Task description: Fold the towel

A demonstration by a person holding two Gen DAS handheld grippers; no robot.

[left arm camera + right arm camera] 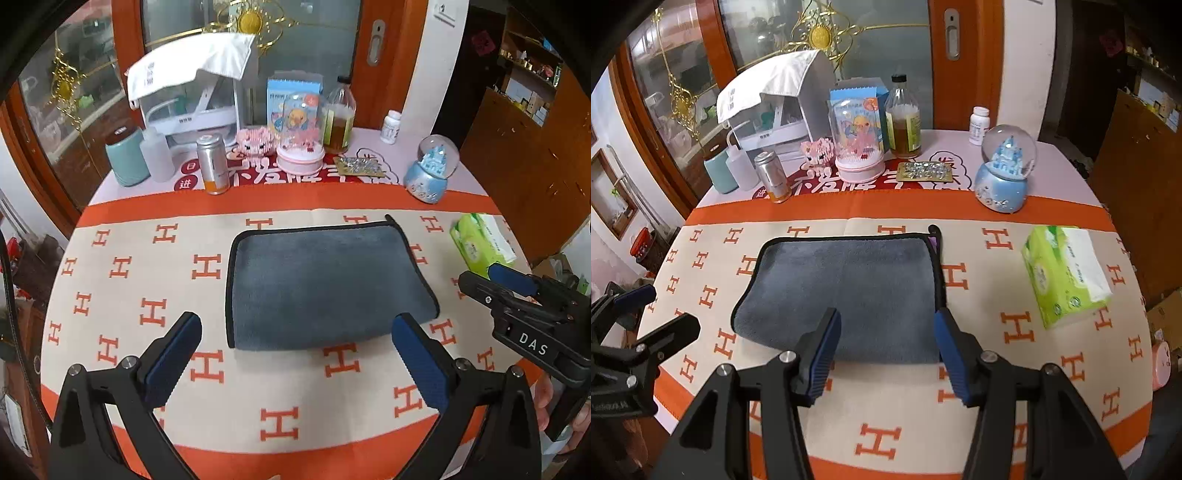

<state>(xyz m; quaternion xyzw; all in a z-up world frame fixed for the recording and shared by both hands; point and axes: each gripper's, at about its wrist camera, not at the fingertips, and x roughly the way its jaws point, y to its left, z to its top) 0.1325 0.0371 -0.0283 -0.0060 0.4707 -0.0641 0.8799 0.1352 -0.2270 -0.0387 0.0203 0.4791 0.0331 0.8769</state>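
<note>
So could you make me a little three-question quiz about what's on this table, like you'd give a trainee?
1. True or false: the grey towel lies on the patterned tablecloth already folded, with no gripper touching it.
2. Which item sits to the right of the towel? A) green tissue pack B) silver can C) teal cup
3. Fill in: both the left hand-held gripper and the right hand-held gripper have their jaws ____.

Key: 1 true; 2 A; 3 open.
</note>
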